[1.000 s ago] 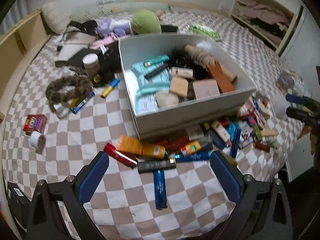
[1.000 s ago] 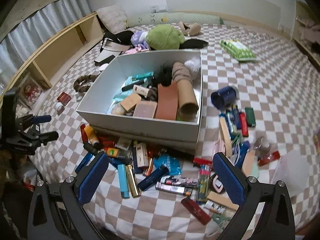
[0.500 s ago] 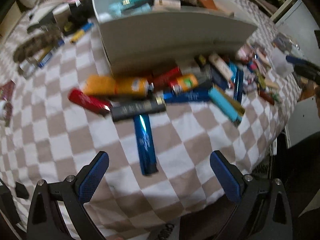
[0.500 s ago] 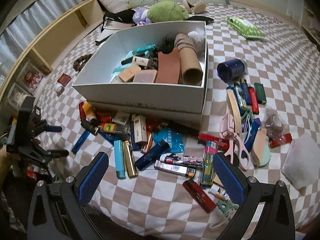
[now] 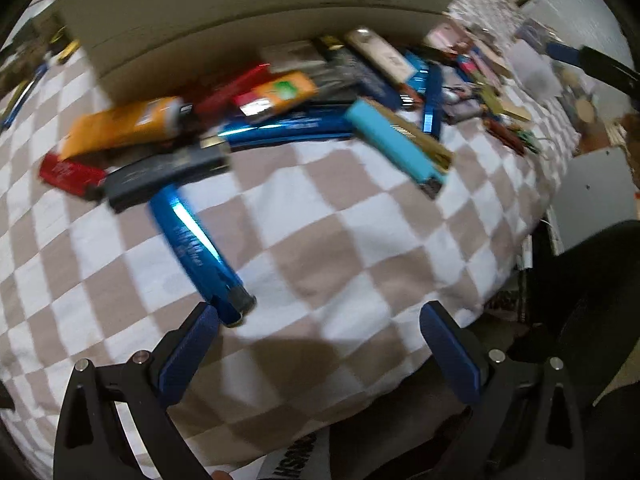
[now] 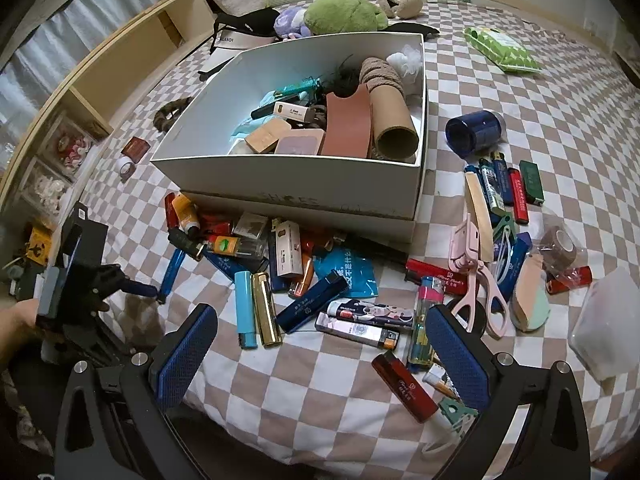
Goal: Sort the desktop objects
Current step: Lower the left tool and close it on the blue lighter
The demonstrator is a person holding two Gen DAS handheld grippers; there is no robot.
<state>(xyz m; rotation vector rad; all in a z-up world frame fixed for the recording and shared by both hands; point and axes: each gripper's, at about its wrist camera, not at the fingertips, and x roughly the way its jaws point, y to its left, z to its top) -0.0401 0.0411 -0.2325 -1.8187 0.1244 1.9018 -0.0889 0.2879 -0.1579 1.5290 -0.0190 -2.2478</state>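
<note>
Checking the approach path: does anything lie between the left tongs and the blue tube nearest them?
Nothing visible does. The left tongs are open, and only bare checkered bedspread lies before the blue tube, whose near end sits beside their left finger.

The left wrist view looked down from close above the checkered cloth (image 5: 304, 216), facing the box wall (image 5: 240, 12) beyond the jaws. The right wrist view sat higher and farther back, facing the open box (image 6: 304, 184). Both shared the light-blue lighter (image 5: 394, 142) (image 6: 245, 304).
</note>
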